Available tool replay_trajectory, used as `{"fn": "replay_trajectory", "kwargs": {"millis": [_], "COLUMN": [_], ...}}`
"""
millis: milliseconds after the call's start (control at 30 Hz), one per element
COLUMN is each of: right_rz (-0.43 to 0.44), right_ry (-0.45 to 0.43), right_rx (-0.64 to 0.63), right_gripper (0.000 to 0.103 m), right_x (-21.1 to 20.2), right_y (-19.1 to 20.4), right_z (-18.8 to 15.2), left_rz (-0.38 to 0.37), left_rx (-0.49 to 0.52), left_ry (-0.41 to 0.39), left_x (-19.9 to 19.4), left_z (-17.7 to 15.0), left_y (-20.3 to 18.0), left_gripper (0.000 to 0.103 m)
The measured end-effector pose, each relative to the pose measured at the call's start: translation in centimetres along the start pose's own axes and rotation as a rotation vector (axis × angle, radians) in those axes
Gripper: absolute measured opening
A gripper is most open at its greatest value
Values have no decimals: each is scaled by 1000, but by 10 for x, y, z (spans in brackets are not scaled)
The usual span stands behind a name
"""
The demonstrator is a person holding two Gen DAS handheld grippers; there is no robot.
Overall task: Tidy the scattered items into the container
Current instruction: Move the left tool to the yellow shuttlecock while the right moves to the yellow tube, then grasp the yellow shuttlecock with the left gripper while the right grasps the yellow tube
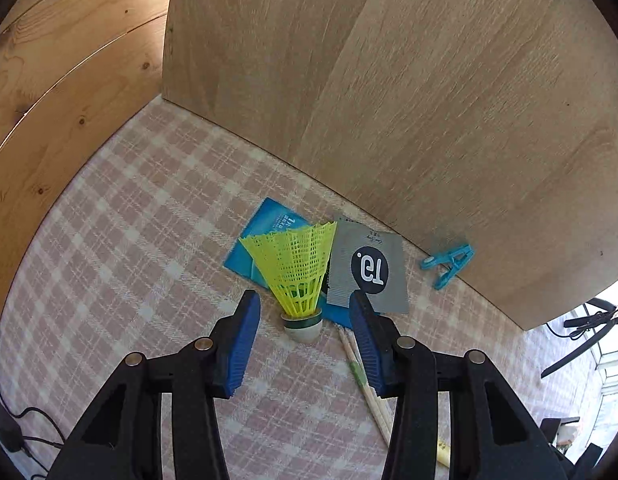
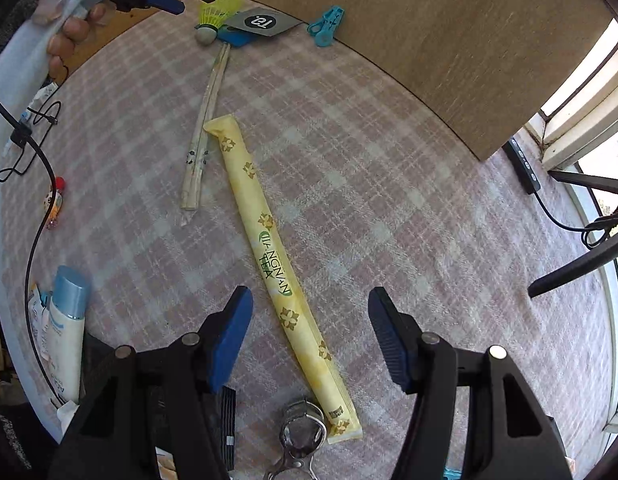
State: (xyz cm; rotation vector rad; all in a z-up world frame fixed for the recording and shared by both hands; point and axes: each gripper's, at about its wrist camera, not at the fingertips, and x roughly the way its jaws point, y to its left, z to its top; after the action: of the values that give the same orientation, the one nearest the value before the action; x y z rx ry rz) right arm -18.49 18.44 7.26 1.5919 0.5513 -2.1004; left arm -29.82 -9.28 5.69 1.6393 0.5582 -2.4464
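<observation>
Over by the far left corner of the checked tablecloth point(image 1: 149, 208), the left gripper point(image 1: 305, 320) points steeply down with its blue fingers point(image 1: 241, 344) apart and nothing pinched; the yellow shuttlecock point(image 1: 299, 268) lies in the gap, its white cork point(image 1: 303, 326) nearest the tips, touching neither pad as far as I can see; it rests on a blue packet point(image 1: 265, 220) beside a grey card point(image 1: 369, 268), close under the wooden panel point(image 1: 429, 100) along the far edge; a blue clothes peg point(image 1: 449, 262) lies right against that panel; wrapped chopsticks point(image 2: 203, 136) run from the shuttlecock toward the middle; further right, the right gripper point(image 2: 311, 334) hangs over the near edge, fingers point(image 2: 229, 340) spread wide and empty, straddling the long yellow tea sachet point(image 2: 269, 248) without touching it; a metal clip point(image 2: 301, 436) lies beside the sachet's near end.
</observation>
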Motion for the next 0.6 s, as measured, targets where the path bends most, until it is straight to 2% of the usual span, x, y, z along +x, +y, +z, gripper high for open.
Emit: {"fn": "replay_trajectory", "kwargs": {"millis": [133, 333, 400, 500, 533, 600], "right_rz": [7, -6, -6, 19, 34, 40], "right_ry": [16, 17, 11, 14, 16, 16], "right_rx": [-9, -47, -52, -39, -30, -17], "right_gripper": [46, 44, 44, 33, 24, 19], "right_x": [12, 19, 19, 18, 17, 16], "right_y": [0, 9, 12, 13, 14, 16], "right_z": [3, 8, 10, 11, 10, 8], "left_rz": [36, 89, 95, 93, 87, 92], "left_rx": [13, 34, 32, 24, 25, 42], "left_ry": [14, 16, 21, 4, 2, -6], "left_x": [22, 42, 45, 41, 39, 34], "left_z": [2, -4, -8, -16, -19, -26], "left_y": [-7, -11, -9, -5, -4, -4], "left_gripper": [44, 42, 34, 32, 30, 29]}}
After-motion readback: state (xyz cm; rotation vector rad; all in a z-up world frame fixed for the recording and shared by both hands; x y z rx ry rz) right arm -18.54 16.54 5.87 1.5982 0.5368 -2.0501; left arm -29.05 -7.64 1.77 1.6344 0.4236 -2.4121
